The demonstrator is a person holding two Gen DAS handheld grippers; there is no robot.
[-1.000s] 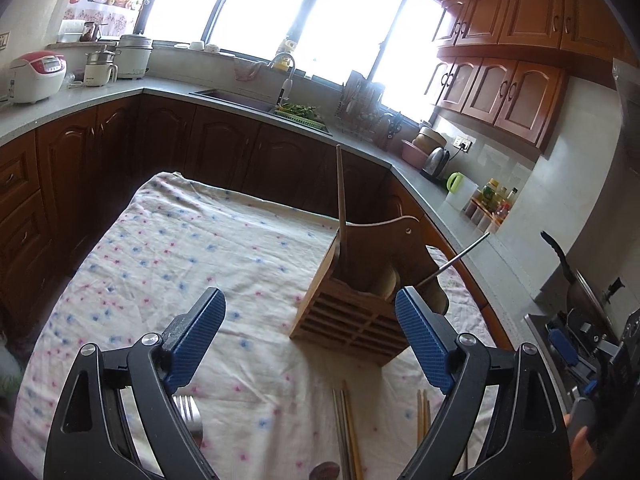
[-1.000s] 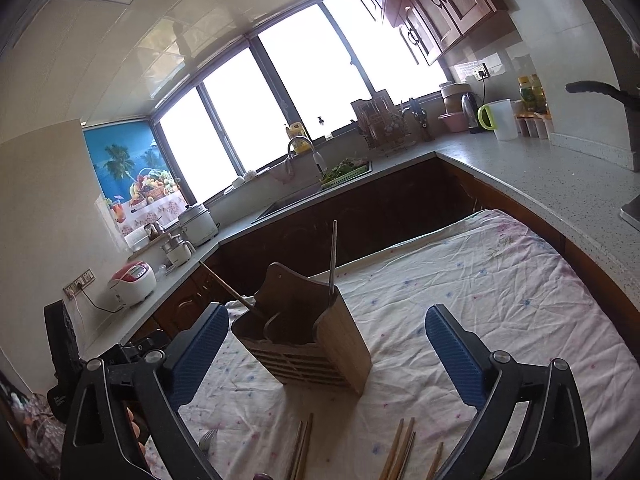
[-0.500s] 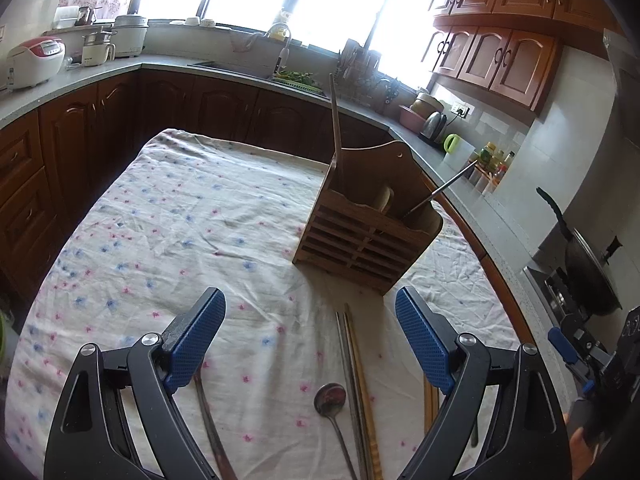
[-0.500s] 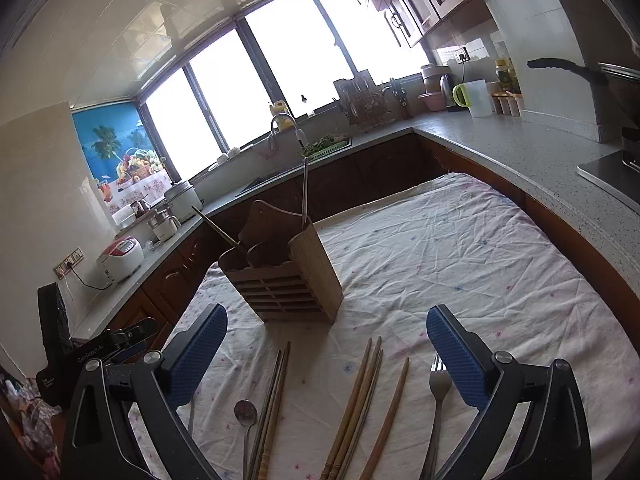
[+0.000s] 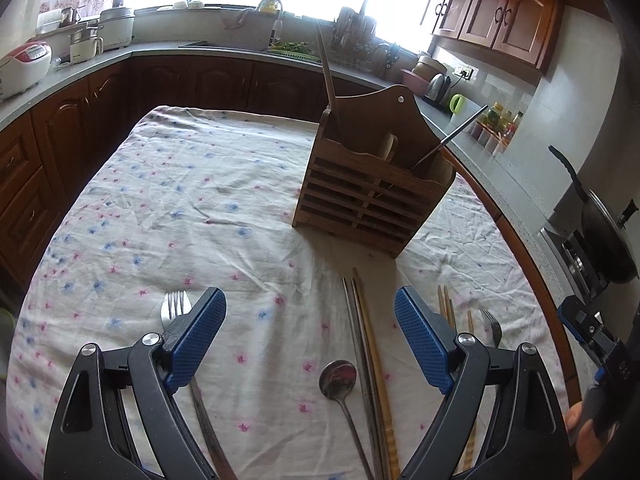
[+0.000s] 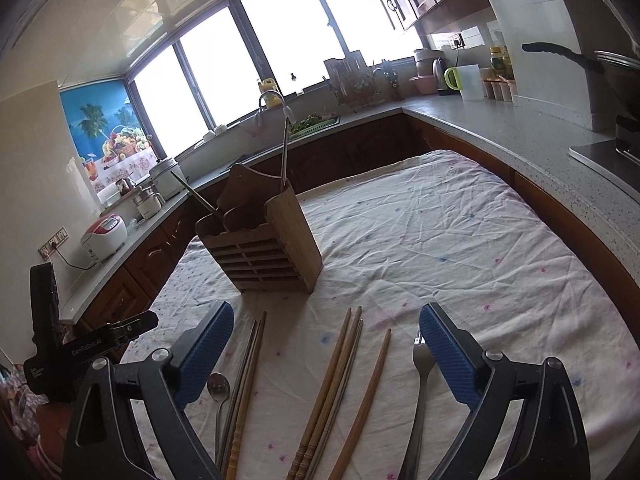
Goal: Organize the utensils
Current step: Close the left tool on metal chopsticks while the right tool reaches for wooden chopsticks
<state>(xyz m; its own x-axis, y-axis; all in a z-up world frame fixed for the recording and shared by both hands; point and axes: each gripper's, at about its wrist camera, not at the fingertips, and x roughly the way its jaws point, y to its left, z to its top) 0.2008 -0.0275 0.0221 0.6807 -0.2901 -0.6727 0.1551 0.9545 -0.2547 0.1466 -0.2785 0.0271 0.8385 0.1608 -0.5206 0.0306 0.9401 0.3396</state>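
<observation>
the left gripper (image 5: 310, 338) hangs over the cloth (image 5: 192, 200) with jaws wide and closing; nothing is gripped. between its pads lie a spoon (image 5: 338, 376), bowl toward the holder, and a pair of chopsticks (image 5: 366, 344) just beside the spoon. a fork (image 5: 174, 306) lies under the left pad, tines toward the holder, its handle partly hidden by the finger.

the right gripper (image 6: 326, 354) also hangs over the cloth with jaws wide and closing; nothing is gripped. between its pads lie a bundle of three chopsticks (image 6: 340, 364) and a single chopstick (image 6: 370, 388), slightly apart from the bundle. a second fork (image 6: 422, 364) lies just beside the right pad. near the left pad lie the same pair of chopsticks and the spoon, bowl partly hidden by the finger.

the holder (image 5: 368, 192), a slatted wooden box with a tall back, stands upright on the cloth beyond the loose utensils, near their tips but apart. a wooden stick (image 5: 328, 76) stands in it near one end and a metal rod (image 5: 452, 140) leans out at the other end.

all loose utensils lie flat on the cloth, roughly parallel, pointing toward the holder.
</observation>
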